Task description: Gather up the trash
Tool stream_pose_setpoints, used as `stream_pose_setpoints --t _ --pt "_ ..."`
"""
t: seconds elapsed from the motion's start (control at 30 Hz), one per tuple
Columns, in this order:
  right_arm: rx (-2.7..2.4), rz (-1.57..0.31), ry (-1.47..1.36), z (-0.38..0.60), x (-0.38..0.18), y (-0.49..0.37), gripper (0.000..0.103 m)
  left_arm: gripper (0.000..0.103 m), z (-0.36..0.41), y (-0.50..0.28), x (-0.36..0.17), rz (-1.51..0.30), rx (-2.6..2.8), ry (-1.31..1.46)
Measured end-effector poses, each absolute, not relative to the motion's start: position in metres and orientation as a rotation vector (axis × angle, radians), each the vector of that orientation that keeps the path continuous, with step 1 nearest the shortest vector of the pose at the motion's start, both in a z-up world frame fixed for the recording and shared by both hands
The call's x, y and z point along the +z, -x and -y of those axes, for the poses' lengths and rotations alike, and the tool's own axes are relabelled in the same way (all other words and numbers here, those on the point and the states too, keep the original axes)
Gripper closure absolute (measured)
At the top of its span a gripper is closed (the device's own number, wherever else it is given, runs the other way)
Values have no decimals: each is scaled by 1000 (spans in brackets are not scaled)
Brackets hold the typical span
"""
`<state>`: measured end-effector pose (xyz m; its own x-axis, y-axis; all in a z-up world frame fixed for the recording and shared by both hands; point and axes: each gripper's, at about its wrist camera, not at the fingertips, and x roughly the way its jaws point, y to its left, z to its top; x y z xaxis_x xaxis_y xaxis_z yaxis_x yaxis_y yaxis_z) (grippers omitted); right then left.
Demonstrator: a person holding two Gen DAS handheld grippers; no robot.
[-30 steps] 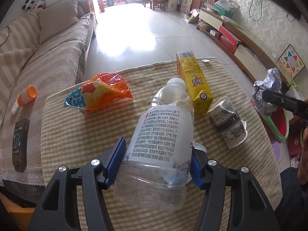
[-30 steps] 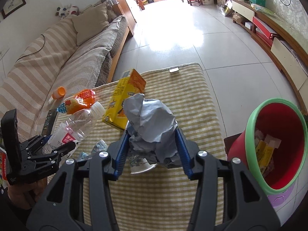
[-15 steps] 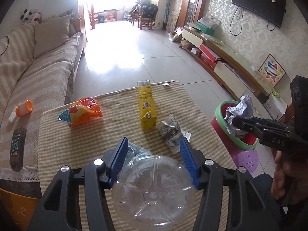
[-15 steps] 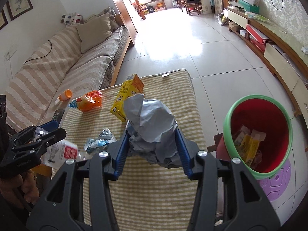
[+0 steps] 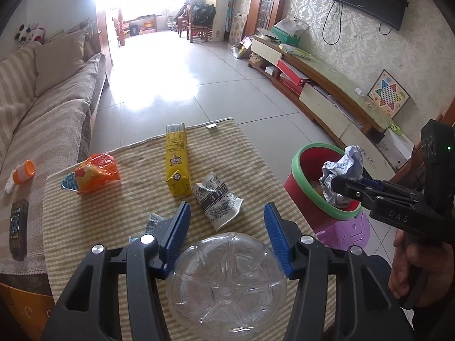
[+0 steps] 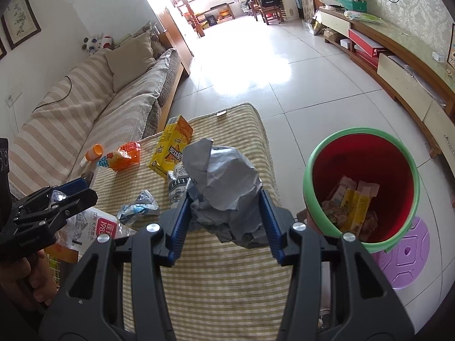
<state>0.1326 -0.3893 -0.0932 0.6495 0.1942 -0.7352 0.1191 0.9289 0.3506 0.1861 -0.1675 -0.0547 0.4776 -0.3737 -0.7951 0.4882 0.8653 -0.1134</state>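
My left gripper [image 5: 227,216] is shut on a clear plastic bottle [image 5: 226,284], held base-first toward the camera above the near end of the striped table [image 5: 85,227]. My right gripper [image 6: 224,201] is shut on a crumpled grey paper ball [image 6: 224,179], held above the table's right side beside the red bin with a green rim [image 6: 361,182]. In the left wrist view the paper ball [image 5: 341,170] hangs over the bin [image 5: 301,182]. On the table lie a yellow carton [image 5: 177,162], an orange snack bag [image 5: 91,176], a crushed paper cup [image 5: 217,201] and a small wrapper [image 6: 138,206].
The bin stands on a purple stool [image 6: 406,253] right of the table and holds several wrappers. A striped sofa [image 5: 37,119] runs along the left, with an orange-capped bottle [image 5: 24,170] and a dark remote [image 5: 18,227]. A low TV cabinet [image 5: 327,93] lines the right wall.
My left gripper lifted the bottle off the table and tipped it base-first toward the camera. My right gripper carried the paper ball right, closer to the bin.
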Motion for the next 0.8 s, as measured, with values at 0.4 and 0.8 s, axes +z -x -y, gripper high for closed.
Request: stream_pose_setpoints --t 0.4,0.8 --pt "30 -880 -407 403 -106 -126 57 52 172 -175 -87 -1032 -554 -211" --pt "55 -877 -370 382 -100 -128 56 52 111 -122 -152 -1238 -582 -345"
